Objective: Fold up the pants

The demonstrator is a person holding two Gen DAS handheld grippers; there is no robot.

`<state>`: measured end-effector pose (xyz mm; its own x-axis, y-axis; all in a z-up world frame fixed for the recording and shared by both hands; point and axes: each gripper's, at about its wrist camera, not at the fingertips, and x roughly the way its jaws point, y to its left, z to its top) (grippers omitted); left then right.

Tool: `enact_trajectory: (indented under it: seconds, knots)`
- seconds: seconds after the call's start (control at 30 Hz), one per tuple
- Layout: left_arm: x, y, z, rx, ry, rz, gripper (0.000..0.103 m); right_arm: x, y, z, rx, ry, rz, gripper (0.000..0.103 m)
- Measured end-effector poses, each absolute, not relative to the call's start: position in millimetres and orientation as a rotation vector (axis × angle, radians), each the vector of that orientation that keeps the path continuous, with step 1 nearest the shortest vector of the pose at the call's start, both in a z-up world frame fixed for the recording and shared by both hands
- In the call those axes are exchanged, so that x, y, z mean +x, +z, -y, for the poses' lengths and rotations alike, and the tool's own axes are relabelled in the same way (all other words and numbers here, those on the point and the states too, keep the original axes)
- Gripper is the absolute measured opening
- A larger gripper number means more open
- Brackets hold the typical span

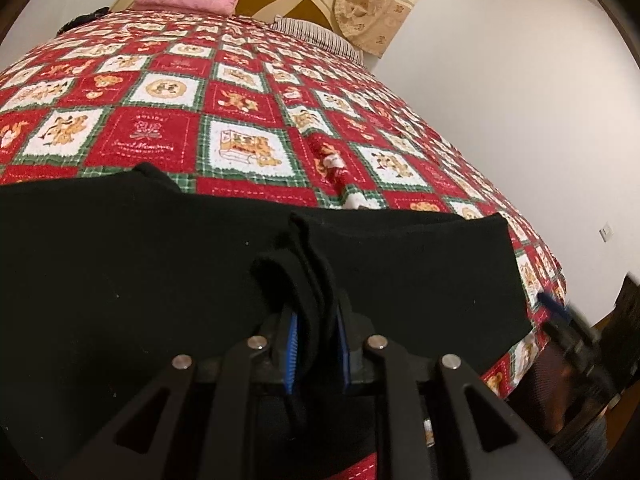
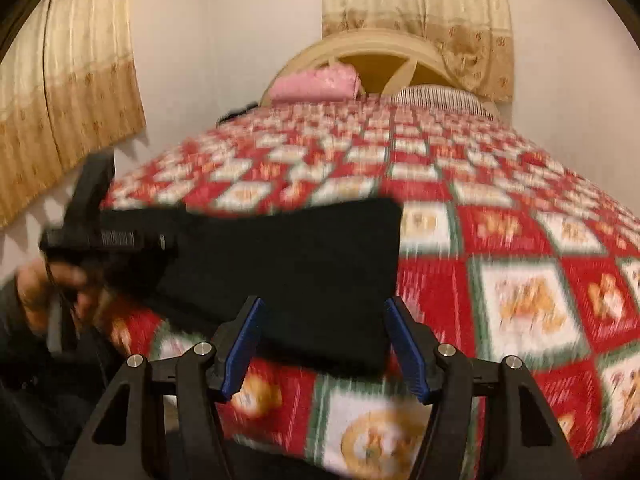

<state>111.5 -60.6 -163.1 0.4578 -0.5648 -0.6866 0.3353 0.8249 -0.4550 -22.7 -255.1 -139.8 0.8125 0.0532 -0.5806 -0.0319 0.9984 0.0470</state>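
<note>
Left gripper: jaws nearly together with a bunched ridge of the black pants standing between the blue pads; whether the pads still pinch it or have just slackened off you can't tell from this view, so treat the hold as uncertain; right gripper: jaws wide, nothing in them, hanging just over the near edge of the pants.

Key relation: pants lie folded in a compact black block at the foot of the quilted bedspread, long axis running across the bed, left to right; your left is on its left end, your right sits over the near long edge towards the free right corner; so the right is the nearer one for the next pick there.

Views: left wrist shows the fabric in the jaws up close; right wrist, blurred, shows the block's whole outline and your hand on the left tool.
</note>
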Motion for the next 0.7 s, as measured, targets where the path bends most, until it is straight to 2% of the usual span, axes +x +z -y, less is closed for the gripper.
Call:
enact_trajectory:
  seconds: [0.17,0.23,0.3,0.37,0.4,0.7]
  knots:
    - [111,-163,59,-0.279,-0.561,-0.946,0.021,27,-121,261,0.109,0.073,-0.602,0.062]
    - [110,-162,61,-0.268,-0.555,-0.944,0.021,54,-128,267,0.131,0.068,-0.649,0.051]
    - [110,-162,62,-0.257,-0.554,-0.941,0.021,75,-146,276,0.144,0.027,-0.717,0.050]
    - [110,-162,63,-0.256,-0.554,-0.940,0.022,82,-160,284,0.168,0.006,-0.755,0.039]
    - [110,-162,63,-0.255,-0.555,-0.939,0.022,82,-163,287,0.169,-0.002,-0.756,0.037]
    - [107,-164,63,-0.249,-0.549,-0.923,0.022,42,-133,255,0.104,0.005,-0.645,0.038]
